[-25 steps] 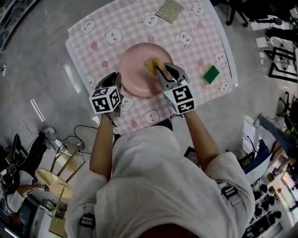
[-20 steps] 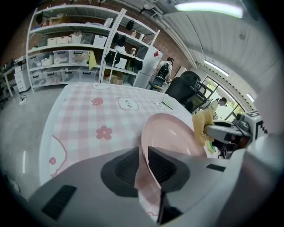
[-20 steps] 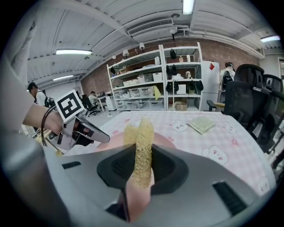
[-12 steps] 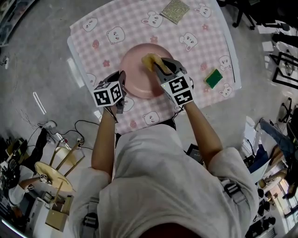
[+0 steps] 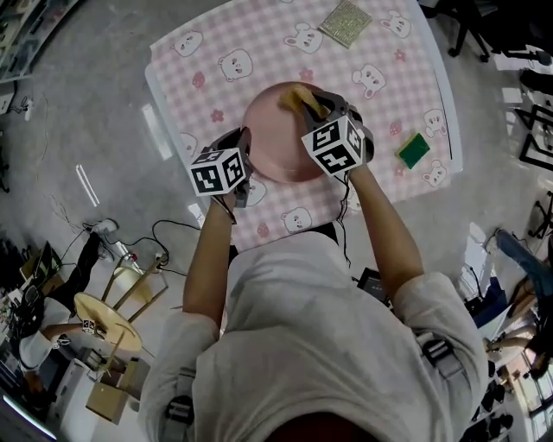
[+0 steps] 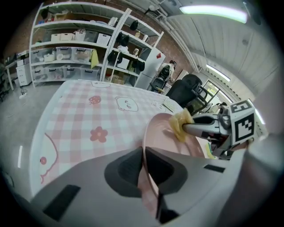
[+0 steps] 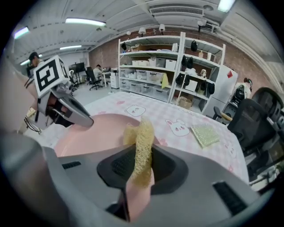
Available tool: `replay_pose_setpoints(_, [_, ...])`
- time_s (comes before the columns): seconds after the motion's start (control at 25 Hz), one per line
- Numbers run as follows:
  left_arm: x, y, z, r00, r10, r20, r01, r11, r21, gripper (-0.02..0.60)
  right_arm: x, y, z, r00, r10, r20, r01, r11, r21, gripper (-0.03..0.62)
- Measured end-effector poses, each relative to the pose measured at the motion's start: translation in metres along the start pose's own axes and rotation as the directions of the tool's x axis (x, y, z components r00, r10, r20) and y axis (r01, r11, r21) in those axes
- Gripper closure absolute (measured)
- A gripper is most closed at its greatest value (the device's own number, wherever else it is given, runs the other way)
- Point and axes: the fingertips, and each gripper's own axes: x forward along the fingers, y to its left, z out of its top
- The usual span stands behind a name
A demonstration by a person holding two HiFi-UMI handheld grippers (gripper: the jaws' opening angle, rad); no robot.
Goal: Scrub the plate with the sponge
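A pink plate [image 5: 275, 131] lies on the pink checked tablecloth [image 5: 259, 43]. My left gripper [image 5: 244, 145] is at the plate's near left rim. In the left gripper view that rim [image 6: 148, 146] runs between the closing jaws, and the pads press on it. My right gripper [image 5: 313, 104] is shut on a yellow netted sponge [image 5: 298, 95]. It holds the sponge over the far part of the plate. In the right gripper view the sponge [image 7: 142, 146] stands pinched upright between the jaws, above the plate [image 7: 93, 135].
A green sponge [image 5: 413, 150] lies near the table's right edge. A glittery scouring pad [image 5: 346, 23] lies at the far edge. A wooden stool [image 5: 104, 332] and cables stand on the floor at lower left. Shelves and office chairs stand beyond the table.
The left gripper has moved in onto the plate's rim and its jaws have narrowed on it. The right gripper has carried the sponge toward the plate's far side.
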Motion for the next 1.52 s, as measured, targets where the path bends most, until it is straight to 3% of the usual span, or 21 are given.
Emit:
replay_pose_setpoints(0.24, [-0.003,-0.01,0.013,0.999,-0.045,0.025,0.043,0.997,0.069,0.549,0.008,-0.008,-0.003,0.997,-0.06,-0.05,0.057,0.997,-0.052,0.51])
replay_pose_setpoints(0.6, [-0.009,-0.015,0.018,0.997,-0.057,0.047,0.053,0.996,0.075,0.544,0.019,0.003,0.005,0.994,-0.095,-0.053,0.085,0.982,-0.168,0.511])
replay_pose_setpoints(0.76, [-0.017,-0.018,0.02,0.997,-0.064,0.053,0.06,0.996,0.071,0.543,0.017,0.028,0.022,0.997,-0.079,-0.021,0.071,0.965,-0.251,0.511])
replay_pose_setpoints(1.04, [-0.016,-0.016,0.021,0.995,-0.073,0.064,0.071,0.997,0.037,0.538,0.021,0.069,0.031,0.999,-0.036,0.009,0.036,0.897,-0.442,0.511])
replay_pose_setpoints(1.52, [-0.021,-0.011,0.021,0.993,-0.08,0.086,0.081,0.997,-0.01,0.535,0.003,0.116,0.018,0.996,0.093,-0.017,-0.089,0.859,-0.504,0.511])
